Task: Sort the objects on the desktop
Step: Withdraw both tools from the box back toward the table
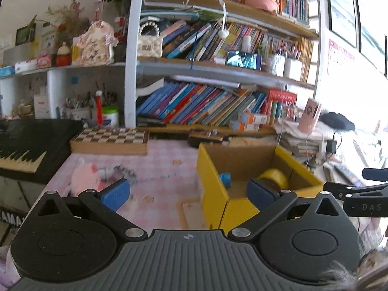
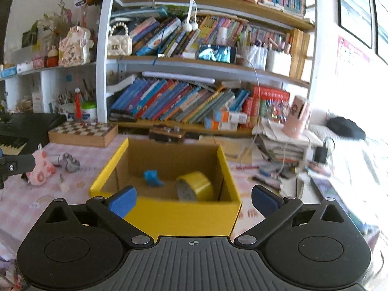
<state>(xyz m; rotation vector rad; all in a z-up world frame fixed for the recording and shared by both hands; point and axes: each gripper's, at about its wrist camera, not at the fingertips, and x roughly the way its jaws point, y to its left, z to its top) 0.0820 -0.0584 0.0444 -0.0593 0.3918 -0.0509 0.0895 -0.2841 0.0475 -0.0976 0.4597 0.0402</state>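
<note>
**Both grippers spread wide at the yellow box, nothing held**

At the left edge of the desk (image 2: pixel 14 203), covered in pink check cloth, a black keyboard (image 1: pixel 21 145) is being seen, with a chessboard box (image 1: pixel 110 140) lying at the back edge beside it. A pink plush toy (image 2: pixel 40 167) and a small grey object (image 2: pixel 71 163) are lying on the cloth near the left side, apart from the box. The left gripper (image 1: pixel 188 194) is being held with its blue fingers (image 1: pixel 115 194) fully spread and nothing between them; open cloth is lying below it. The yellow cardboard box (image 2: pixel 181 214) is standing mid-desk, its top open; a blue object (image 2: pixel 152 178) and a yellow tape roll (image 2: pixel 195 185) are lying inside. The right gripper (image 2: pixel 194 200) is likewise being held wide and empty over the box's near wall. Toward the right edge, stacked papers (image 2: pixel 283 145) and pens (image 2: pixel 264 179) are crowding the surface.
</note>
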